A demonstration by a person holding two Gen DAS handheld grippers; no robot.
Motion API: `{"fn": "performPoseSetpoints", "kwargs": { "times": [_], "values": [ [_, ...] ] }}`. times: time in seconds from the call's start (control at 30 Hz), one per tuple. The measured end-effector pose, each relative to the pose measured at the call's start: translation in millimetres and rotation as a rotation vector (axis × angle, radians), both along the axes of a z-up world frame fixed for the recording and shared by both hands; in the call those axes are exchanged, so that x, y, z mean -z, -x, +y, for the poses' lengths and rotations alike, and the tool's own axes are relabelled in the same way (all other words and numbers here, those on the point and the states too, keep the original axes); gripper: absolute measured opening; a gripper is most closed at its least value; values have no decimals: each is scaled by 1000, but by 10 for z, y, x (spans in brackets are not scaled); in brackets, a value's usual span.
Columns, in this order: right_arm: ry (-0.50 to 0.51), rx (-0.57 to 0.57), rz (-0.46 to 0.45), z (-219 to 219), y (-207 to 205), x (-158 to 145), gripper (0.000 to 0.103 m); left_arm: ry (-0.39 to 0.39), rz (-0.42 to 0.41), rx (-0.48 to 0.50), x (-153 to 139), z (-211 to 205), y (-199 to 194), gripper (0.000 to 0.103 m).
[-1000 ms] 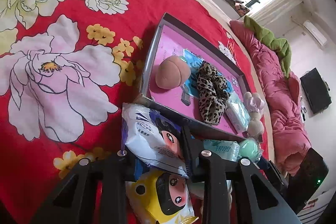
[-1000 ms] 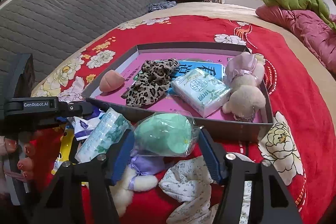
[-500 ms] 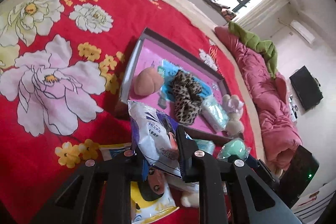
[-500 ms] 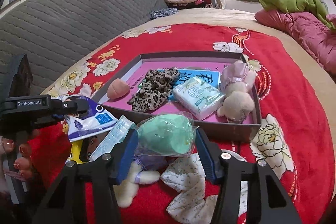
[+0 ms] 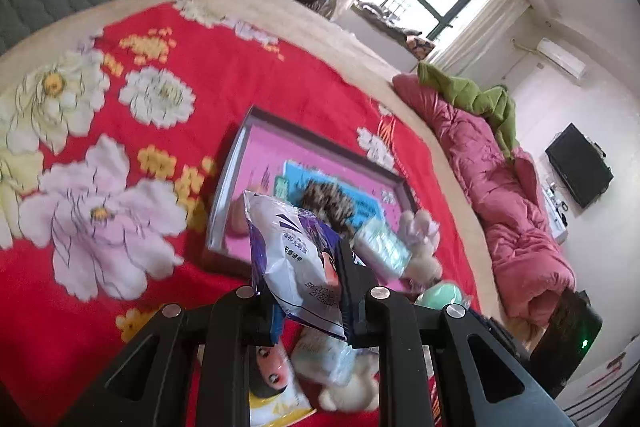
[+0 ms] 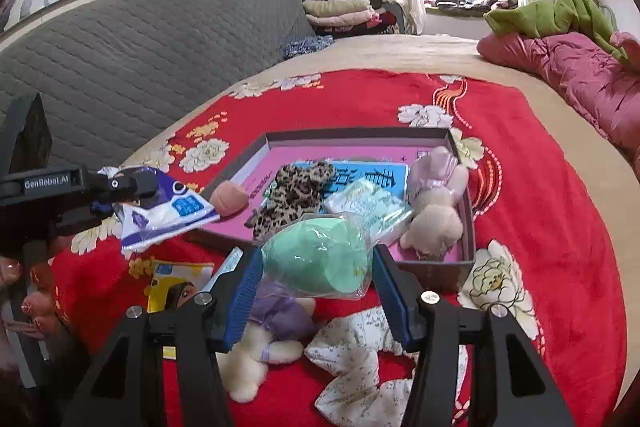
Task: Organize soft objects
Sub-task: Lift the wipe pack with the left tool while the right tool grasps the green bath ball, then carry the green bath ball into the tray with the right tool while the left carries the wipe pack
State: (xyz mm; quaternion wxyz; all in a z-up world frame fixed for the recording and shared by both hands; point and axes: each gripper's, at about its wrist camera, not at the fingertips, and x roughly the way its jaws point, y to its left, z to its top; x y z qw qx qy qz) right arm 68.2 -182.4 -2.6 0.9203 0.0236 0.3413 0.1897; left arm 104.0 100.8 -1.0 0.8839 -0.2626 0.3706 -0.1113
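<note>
While both grippers hold items above the bedspread, the tray (image 6: 360, 139) lies ahead of both jaws. The left gripper (image 5: 308, 301) clamps a white wipes packet (image 5: 288, 251). The right gripper (image 6: 316, 291), nearer the tray, squeezes a bagged green sponge (image 6: 320, 259).

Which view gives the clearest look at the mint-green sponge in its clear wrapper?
The right wrist view: the mint-green sponge sits large and sharp, gripped in the right tool. The left wrist view shows only a small blurred part of it beside the left tool's arm.

Red floral bedspread (image 6: 540, 195) bears grey tray (image 6: 460, 269), yellow packet (image 6: 176, 277), plush toy (image 6: 264, 343), floral cloth (image 6: 356, 363).
</note>
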Motion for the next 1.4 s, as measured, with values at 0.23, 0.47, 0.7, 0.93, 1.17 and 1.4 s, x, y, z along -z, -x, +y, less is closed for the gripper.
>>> {"fn": "performPoseSetpoints", "kwargs": {
  "times": [0.23, 0.47, 0.7, 0.93, 1.17, 1.4],
  "values": [
    [-19, 23, -50, -45, -4, -187, 56, -57, -52, -1, -212, -174, -88, 22],
    [-27, 50, -77, -101, -20, -290, 56, -98, -76, 2, -357, -337, -167, 22],
    [-40, 78, -88, -136, -95, -335, 56, -129, -84, 17, -383, -450, -234, 22],
    [-48, 99, -88, -170, -154, -349, 56, -132, -88, 17, -262, -492, -333, 22],
    [-22, 126, -78, -150, -275, -305, 56, -117, -75, 17, -92, -480, -459, 22],
    [9, 164, -65, -115, -415, -278, 56, -118, -80, 21, 55, -425, -630, 22]
  ]
}}
